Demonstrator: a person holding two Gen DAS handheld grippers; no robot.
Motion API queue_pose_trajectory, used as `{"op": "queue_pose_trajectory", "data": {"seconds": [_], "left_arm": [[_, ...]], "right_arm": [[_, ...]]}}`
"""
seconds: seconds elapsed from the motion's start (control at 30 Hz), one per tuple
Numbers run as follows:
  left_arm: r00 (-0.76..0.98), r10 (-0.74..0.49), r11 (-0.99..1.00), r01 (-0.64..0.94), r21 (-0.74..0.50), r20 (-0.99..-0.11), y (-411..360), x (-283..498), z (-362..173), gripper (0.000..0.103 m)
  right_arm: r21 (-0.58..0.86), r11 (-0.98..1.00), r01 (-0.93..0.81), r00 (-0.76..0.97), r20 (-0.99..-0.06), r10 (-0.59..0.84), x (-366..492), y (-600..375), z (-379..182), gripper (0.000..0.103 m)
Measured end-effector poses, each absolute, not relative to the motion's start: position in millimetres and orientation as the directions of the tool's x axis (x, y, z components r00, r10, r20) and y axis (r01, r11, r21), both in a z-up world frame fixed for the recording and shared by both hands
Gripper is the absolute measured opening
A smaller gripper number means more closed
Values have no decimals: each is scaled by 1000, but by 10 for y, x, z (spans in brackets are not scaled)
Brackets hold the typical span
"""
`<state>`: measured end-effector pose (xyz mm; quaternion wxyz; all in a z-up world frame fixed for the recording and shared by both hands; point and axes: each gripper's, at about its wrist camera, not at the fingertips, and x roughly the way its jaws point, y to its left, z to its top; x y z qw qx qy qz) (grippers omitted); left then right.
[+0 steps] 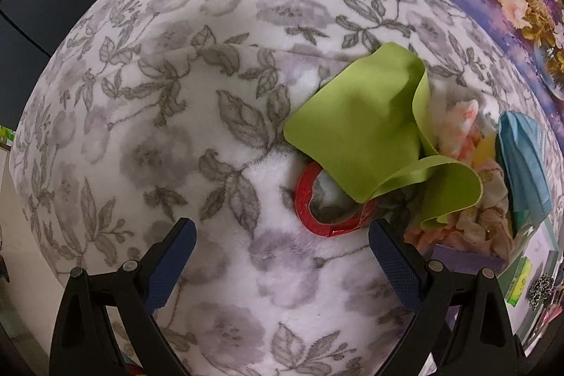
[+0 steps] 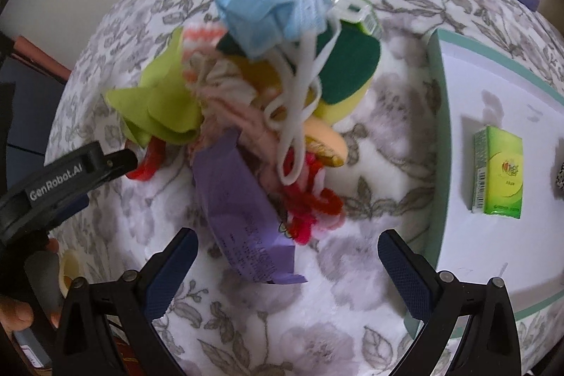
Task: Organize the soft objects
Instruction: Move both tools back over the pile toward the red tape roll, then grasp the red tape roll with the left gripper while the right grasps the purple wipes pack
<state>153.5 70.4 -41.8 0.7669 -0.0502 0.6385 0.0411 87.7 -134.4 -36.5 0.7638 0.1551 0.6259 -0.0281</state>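
Sorting this heap will go better if you take one piece at a time. Your left tongs (image 1: 282, 245) stand wide and hold nothing, low over the floral blanket (image 1: 141, 129), with the red tape ring (image 1: 317, 210) just ahead between the tips. Your right tongs (image 2: 287, 256) are also wide and hold nothing, pointing at the purple packet (image 2: 243, 210) on the near edge of the heap.

The soft things lie tangled in one pile on the blanket: the green cloth (image 1: 363, 129) drapes over the ring, the blue face mask (image 2: 271, 9) sits on top at the far side, and its white ear loops (image 2: 299, 94) hang down across the pink and red fabrics.

I think the mask is the safest first pick, but its loops may drag other pieces, so lift slowly. The white tray (image 2: 493, 199) with the small green box (image 2: 498, 171) lies just beside the pile, probably the place to put things.
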Motion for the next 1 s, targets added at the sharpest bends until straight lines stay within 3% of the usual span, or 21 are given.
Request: {"op": "queue_pose_trajectory", "data": {"seconds": [0.13,0.63,0.7,0.77,0.9,0.97,1.0], "left_arm": [[158,-16,993,-113,-34,-987,685,1557,-486,98],[174,-27,999,-31,-33,-984,412,1748,-693,97],[180,-19,1000,-9,-21,-984,337,1832,-715,89],[174,-24,1000,6,-24,-985,275,1868,-739,71],[162,-33,999,14,-31,-986,209,1921,-803,67],[165,-37,999,19,-34,-986,196,1910,-812,54],[166,-44,999,24,-41,-985,203,1879,-791,54]], "right_arm": [[187,956,226,201,-969,142,925,-1224,-417,102],[144,969,200,168,-980,111,1070,-990,-593,83],[143,969,201,164,-980,110,1080,-1015,-603,82],[143,969,200,162,-980,111,1081,-1015,-616,80],[138,971,193,162,-981,108,1087,-1009,-651,76],[140,972,191,163,-981,110,1090,-997,-654,69],[143,971,190,164,-980,112,1090,-992,-653,67]]}}
